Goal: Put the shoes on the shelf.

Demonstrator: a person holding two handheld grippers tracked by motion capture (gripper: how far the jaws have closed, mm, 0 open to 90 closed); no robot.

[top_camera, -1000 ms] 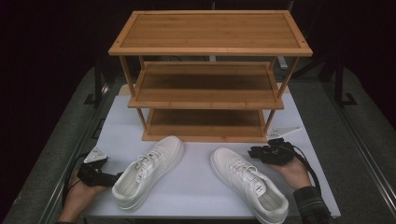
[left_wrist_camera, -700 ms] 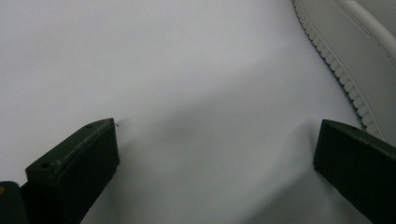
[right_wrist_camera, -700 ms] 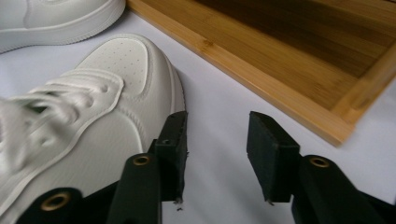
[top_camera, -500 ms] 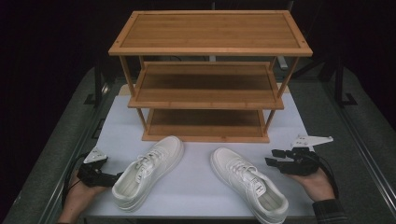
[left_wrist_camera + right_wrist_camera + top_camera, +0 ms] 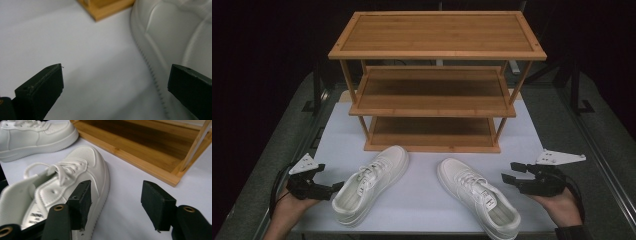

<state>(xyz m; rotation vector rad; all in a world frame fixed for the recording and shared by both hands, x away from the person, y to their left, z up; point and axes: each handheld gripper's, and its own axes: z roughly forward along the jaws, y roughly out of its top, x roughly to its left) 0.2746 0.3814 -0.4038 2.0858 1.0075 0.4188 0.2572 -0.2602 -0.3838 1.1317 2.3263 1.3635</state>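
Two white sneakers lie on the white mat in front of a wooden three-shelf rack [image 5: 434, 107]. The left sneaker [image 5: 369, 185] points toward the rack, and my left gripper [image 5: 335, 187] hovers open just off its outer side, near the heel. In the left gripper view the jaws of this gripper [image 5: 115, 82] stand wide apart over bare mat, with the sneaker's side [image 5: 175, 37] behind the right jaw. The right sneaker [image 5: 477, 197] lies angled. My right gripper [image 5: 510, 171] sits to its right, and its jaws have just been opening with nothing between them. From the right gripper [image 5: 117, 195] that sneaker [image 5: 75, 170] lies left of the jaws.
The rack's lowest shelf [image 5: 140, 152] is close ahead of the right gripper. The mat [image 5: 427, 200] ends near both hands at the front edge. Dark floor and stand legs [image 5: 579, 95] flank the table.
The right gripper drew back to the right, away from the right sneaker, and its jaws spread. The left gripper lifted a little beside the left sneaker. Both sneakers stayed put.
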